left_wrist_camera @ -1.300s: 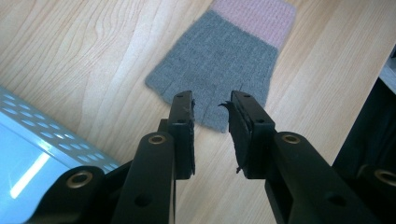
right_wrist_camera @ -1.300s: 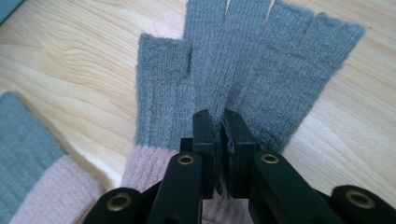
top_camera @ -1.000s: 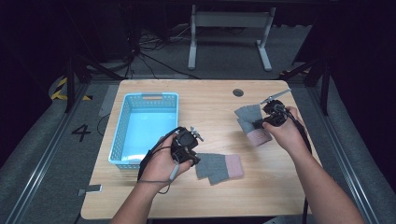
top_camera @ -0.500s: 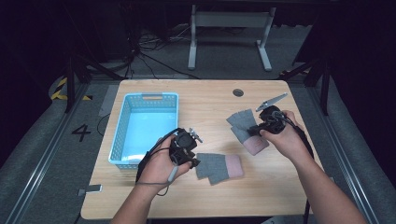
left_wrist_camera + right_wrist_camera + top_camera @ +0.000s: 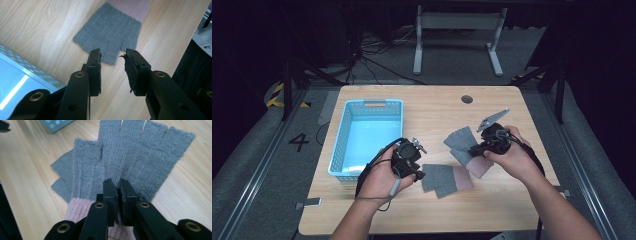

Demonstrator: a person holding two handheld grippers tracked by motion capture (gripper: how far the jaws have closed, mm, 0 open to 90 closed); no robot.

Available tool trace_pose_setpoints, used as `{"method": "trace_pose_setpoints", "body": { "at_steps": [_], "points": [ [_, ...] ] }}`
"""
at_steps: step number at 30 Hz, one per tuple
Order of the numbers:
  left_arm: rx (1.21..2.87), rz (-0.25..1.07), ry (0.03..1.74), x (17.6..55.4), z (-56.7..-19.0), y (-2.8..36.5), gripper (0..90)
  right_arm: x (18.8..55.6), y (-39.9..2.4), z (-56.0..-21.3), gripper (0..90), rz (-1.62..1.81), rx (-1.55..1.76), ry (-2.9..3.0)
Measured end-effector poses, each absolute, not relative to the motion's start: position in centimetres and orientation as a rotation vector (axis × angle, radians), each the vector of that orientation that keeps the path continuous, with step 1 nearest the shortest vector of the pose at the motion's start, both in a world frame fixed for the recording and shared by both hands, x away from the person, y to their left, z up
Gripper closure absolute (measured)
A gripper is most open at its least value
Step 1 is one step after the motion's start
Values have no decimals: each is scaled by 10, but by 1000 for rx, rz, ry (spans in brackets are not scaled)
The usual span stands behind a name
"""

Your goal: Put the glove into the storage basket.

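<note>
Glove (image 5: 130,160) apparently pinched between right gripper (image 5: 117,187) jaws, fingers fanning ahead.

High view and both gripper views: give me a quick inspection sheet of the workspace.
Surface: wooden table, round grommet hole at far edge.
Job's things: grey fingerless glove with pink cuff lying flat; second glove pinched, partly lifted.
Clutter: blue basket, nothing in it.
Grippers: left claw open just short of the flat glove; right claw shut on the second glove.
Cables: black lead looping over the left hand.
Surroundings: dark floor, cables, metal stand.
</note>
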State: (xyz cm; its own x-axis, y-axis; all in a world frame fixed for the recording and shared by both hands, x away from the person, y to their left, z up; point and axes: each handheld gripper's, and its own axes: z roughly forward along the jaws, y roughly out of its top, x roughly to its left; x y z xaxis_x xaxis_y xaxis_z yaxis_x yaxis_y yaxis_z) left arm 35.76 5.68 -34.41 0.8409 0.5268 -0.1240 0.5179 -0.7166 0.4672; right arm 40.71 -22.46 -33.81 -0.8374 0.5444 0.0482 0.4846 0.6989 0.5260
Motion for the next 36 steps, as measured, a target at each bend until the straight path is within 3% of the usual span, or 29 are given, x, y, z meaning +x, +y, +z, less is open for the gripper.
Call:
{"method": "trace_pose_setpoints", "body": {
  "at_steps": [12, 36],
  "points": [
    [2501, 23, 754, 356, -342, 57, 684, 393, -202, -352, 853, 787, 668, 2884],
    [2521, -83, 772, 368, -366, 49, 821, 389, -177, -402, 846, 692, 488, 3011]
  ]
}}
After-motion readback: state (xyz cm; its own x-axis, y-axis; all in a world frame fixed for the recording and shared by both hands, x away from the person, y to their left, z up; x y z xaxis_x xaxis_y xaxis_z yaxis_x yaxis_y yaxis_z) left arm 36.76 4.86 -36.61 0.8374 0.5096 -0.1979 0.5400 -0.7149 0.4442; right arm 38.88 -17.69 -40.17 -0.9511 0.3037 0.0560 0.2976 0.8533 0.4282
